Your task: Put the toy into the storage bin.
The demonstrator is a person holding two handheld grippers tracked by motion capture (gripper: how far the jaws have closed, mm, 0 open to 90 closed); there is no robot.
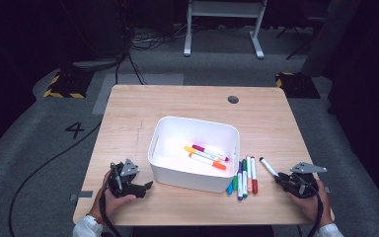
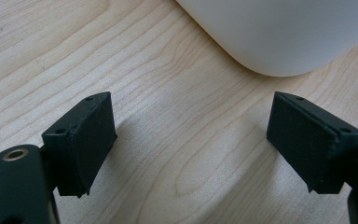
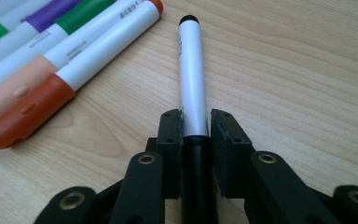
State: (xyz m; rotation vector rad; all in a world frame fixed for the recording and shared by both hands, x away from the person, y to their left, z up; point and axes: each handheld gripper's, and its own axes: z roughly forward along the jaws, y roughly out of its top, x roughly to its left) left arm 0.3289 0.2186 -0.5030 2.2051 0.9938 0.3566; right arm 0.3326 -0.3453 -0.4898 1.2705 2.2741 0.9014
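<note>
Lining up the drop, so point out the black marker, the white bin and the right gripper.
black marker point(image 3: 193, 79), right gripper view, on its white barrel.
white bin point(image 1: 193, 126), high view, on its far rim.
right gripper point(image 3: 196, 128), right gripper view, between the jaws, which are closed on the marker.

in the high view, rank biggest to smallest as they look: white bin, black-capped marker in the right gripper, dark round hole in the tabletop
1. white bin
2. black-capped marker
3. dark round hole, though it lies farther from the camera.
</note>
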